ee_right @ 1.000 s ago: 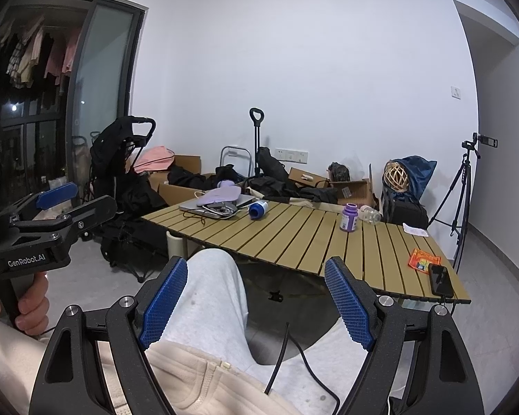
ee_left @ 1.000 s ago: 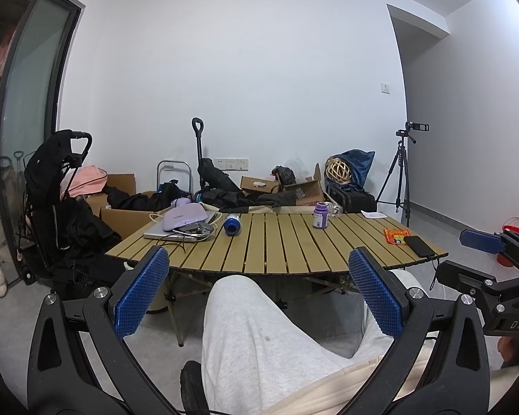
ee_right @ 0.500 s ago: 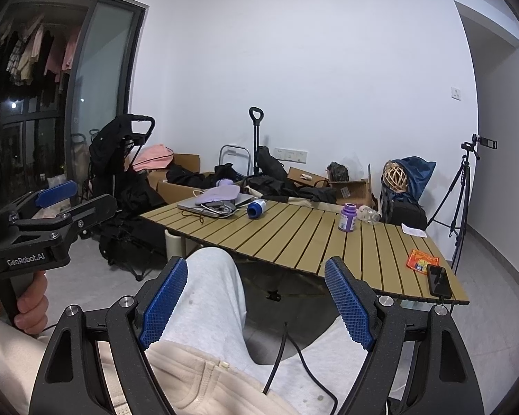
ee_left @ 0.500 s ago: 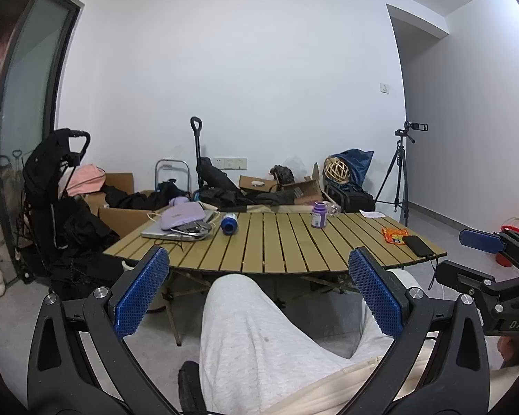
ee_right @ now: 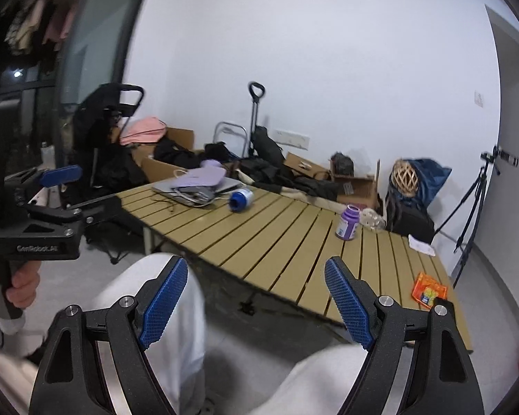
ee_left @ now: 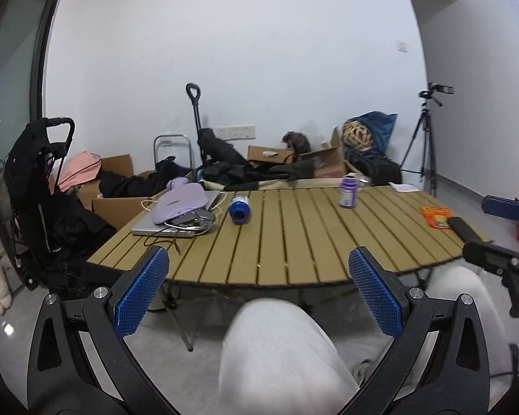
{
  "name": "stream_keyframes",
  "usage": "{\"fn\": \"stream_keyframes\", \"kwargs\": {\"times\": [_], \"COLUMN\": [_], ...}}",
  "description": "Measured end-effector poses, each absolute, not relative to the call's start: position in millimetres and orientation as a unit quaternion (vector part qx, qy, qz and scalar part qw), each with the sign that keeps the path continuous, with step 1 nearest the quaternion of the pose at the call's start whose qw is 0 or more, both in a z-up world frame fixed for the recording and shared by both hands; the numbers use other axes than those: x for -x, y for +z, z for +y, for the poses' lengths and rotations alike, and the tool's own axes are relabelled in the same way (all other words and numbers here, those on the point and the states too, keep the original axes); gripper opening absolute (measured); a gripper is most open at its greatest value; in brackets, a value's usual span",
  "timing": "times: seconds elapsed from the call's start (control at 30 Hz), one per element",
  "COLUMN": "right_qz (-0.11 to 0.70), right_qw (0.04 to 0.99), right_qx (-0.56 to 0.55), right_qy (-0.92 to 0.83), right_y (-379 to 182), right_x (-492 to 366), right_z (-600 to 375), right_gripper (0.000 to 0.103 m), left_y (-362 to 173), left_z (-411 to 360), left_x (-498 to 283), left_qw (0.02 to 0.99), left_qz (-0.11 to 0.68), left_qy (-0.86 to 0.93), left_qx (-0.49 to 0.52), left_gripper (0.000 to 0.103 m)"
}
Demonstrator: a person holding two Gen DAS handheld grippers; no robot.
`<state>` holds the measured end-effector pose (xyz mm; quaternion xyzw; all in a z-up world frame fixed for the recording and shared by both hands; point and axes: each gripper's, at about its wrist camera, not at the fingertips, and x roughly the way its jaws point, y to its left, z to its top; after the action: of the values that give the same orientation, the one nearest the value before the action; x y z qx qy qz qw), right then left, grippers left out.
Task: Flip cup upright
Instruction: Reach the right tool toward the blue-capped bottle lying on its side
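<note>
A blue cup (ee_left: 239, 209) lies on its side on the slatted wooden table (ee_left: 294, 242), its open mouth towards me; it also shows in the right wrist view (ee_right: 239, 200). My left gripper (ee_left: 259, 294) is open and empty, held before the table's near edge, well short of the cup. My right gripper (ee_right: 256, 302) is open and empty, also off the table. Each gripper shows at the edge of the other's view.
A laptop with a lilac pouch and cables (ee_left: 180, 212) lies left of the cup. A purple bottle (ee_left: 348, 192) stands to the right; an orange packet (ee_left: 436, 216) and a black phone (ee_left: 462, 228) lie at the right edge. My legs in grey trousers (ee_left: 280, 356) are below. Boxes, bags and a tripod (ee_left: 424, 138) stand behind.
Both grippers have moved forward towards the table; it and the cup now appear larger and nearer. Both stay open.
</note>
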<state>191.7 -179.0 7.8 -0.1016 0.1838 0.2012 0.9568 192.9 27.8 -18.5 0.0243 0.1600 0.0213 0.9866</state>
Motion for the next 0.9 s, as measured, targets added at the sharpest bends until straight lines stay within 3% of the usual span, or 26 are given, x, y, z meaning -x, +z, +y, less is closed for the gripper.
{"fn": "stream_keyframes", "kwargs": {"times": [0.5,0.9], "right_qz": [0.242,0.329], "right_qw": [0.936,0.905], "right_qx": [0.087,0.018], "right_qy": [0.238,0.27], "right_y": [-7,-81], "right_x": [-429,-626], "right_z": [-101,5], "right_gripper": [0.086,0.086], "left_y": [-36,-71], "left_z": [105,167], "left_x": [-409,-549], "left_qw": [0.974,0.955], "left_qz": [0.219,0.283], "left_qy": [0.06,0.084], "left_qx": [0.016,0.021], "left_gripper": [0.103,0.103]}}
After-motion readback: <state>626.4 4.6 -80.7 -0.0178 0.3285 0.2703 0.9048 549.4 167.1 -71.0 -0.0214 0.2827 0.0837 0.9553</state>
